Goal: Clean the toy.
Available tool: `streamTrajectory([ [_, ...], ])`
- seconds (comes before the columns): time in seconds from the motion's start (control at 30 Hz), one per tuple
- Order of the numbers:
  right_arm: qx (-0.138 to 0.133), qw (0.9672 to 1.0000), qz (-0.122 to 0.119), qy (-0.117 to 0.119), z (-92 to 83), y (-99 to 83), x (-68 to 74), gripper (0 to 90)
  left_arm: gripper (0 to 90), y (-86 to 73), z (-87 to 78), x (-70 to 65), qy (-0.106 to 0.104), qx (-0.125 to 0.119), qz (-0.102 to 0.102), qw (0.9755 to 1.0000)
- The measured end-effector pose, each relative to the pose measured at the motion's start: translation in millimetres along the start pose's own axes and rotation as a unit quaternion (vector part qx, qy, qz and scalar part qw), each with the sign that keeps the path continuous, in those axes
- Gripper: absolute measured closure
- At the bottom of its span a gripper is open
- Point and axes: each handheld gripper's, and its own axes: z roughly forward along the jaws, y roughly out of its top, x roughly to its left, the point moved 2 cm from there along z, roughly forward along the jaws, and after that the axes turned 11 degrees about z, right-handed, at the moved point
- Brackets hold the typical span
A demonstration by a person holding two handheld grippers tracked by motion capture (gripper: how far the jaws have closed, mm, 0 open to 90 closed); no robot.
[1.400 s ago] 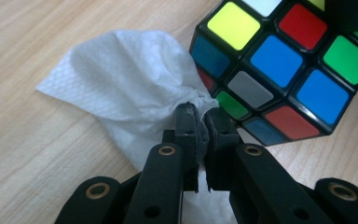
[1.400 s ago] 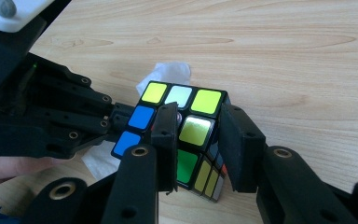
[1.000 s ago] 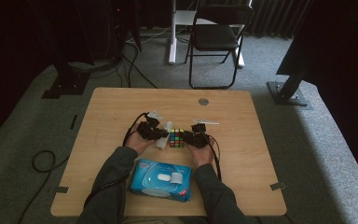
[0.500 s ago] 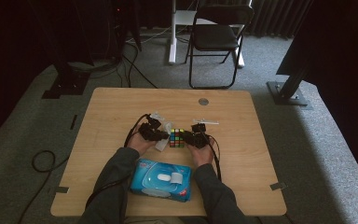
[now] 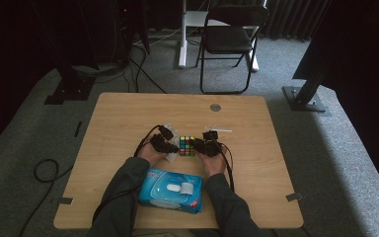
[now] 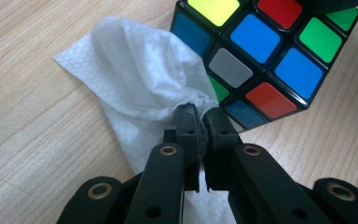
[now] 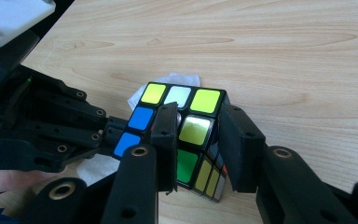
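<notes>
On the left, my left gripper point(image 6: 199, 116) has its jaws pinched tight on a white wipe point(image 6: 140, 79), which touches the puzzle cube point(image 5: 187, 146) at the middle of the counter point(image 5: 128, 113). On the right, my right gripper point(image 7: 196, 133) holds this cube between its jaws.

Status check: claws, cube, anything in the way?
Left claw shut on white wet wipe. Right claw shut on multicoloured puzzle cube. Wipe against cube. Nothing in the way.

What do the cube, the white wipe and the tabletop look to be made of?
Cube: likely hard plastic, black glossy frame, coloured tiles catching glare. White wipe: thin nonwoven tissue or cloth, embossed dimples, soft crumpled folds. Tabletop: pale wood-grain surface, matte, possibly laminate.
</notes>
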Motion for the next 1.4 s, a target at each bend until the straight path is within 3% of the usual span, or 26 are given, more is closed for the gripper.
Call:
streamTrajectory([
  [0.13, 0.000, 1.0000, 0.000, 0.001, 0.0, 0.1, -0.3, 68.5, 86.1, 0.5, -1.3, -1.7, 0.005, 0.002, 0.007, 1.0000],
  [0.43, 0.000, 0.9999, 0.008, 0.007, 0.1, -0.1, -1.9, 68.2, 86.2, 3.8, -40.7, -9.7, -0.006, -0.061, 0.019, 0.9979],
  [0.57, -0.001, 0.9999, 0.010, 0.006, 0.2, -0.3, -1.6, 68.3, 86.2, 6.5, -40.6, -16.0, -0.016, -0.045, 0.038, 0.9981],
  [0.7, -0.001, 0.9999, 0.011, 0.006, 0.2, -0.2, -2.0, 68.5, 86.2, 3.5, -34.3, -13.7, -0.029, -0.044, 0.029, 0.9982],
  [0.83, -0.002, 0.9999, 0.010, 0.005, 0.4, -0.3, -1.7, 68.5, 86.2, 1.4, -21.1, -13.5, -0.021, -0.012, 0.035, 0.9991],
  [0.93, -0.003, 0.9999, 0.011, 0.004, 0.4, -0.4, -1.6, 68.7, 86.2, -1.2, -13.9, -11.8, -0.025, -0.009, 0.025, 0.9993],
  [1.13, -0.004, 0.9999, 0.011, 0.003, 0.4, -0.5, -1.4, 68.7, 86.0, -2.6, -4.5, -12.3, -0.024, 0.016, 0.035, 0.9990],
  [1.33, -0.004, 0.9999, 0.010, 0.003, 0.5, -0.3, -1.5, 68.7, 85.6, -2.6, -4.1, -12.7, -0.019, 0.017, 0.039, 0.9989],
  [1.4, -0.001, 0.9999, 0.011, 0.006, 0.4, -0.1, -2.0, 68.7, 85.5, -3.3, -7.6, -12.1, -0.005, 0.017, 0.043, 0.9989],
])
